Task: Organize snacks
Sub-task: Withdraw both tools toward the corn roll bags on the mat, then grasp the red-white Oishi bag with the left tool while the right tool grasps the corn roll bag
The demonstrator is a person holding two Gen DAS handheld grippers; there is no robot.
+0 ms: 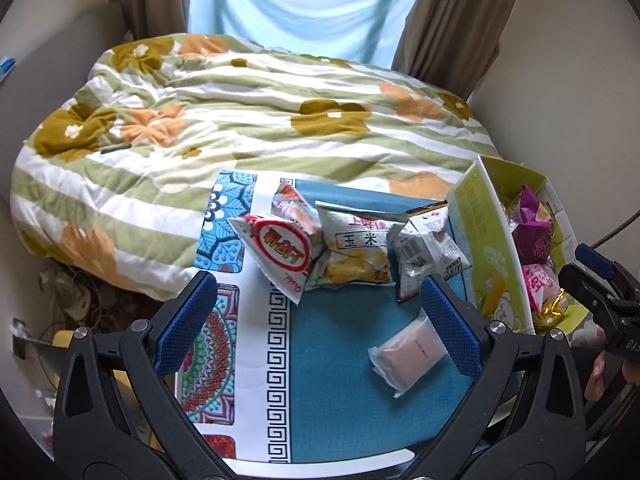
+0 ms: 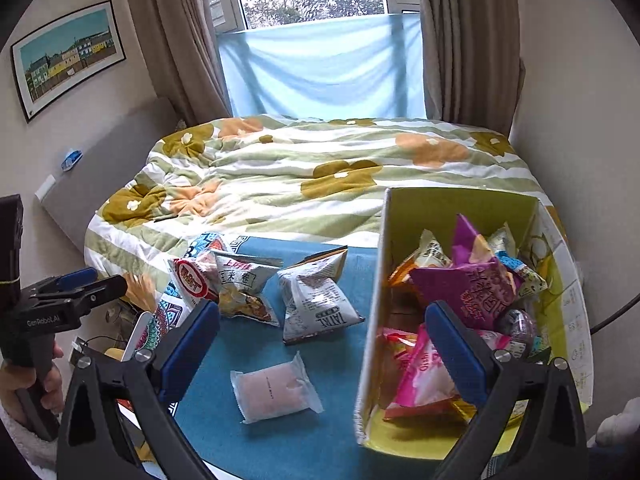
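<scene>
Several snack packets lie on a blue cloth [image 1: 340, 340]: a red-circle bag [image 1: 280, 256], a corn-roll bag [image 1: 358, 252], a silver bag [image 1: 430, 252] and a clear-wrapped pink cake [image 1: 408, 354], also in the right wrist view [image 2: 276, 390]. A yellow-green box [image 2: 376, 304] at the right holds several packets, among them a purple bag [image 2: 468, 288]. My left gripper [image 1: 320, 322] is open and empty above the cloth, the cake by its right finger. My right gripper [image 2: 322, 346] is open and empty, straddling the box's left wall.
A flower-patterned quilt [image 1: 240, 120] covers the bed behind the cloth. A patterned border [image 1: 224, 344] edges the cloth on the left. Curtains and a window stand at the back. A framed picture [image 2: 68, 56] hangs on the left wall.
</scene>
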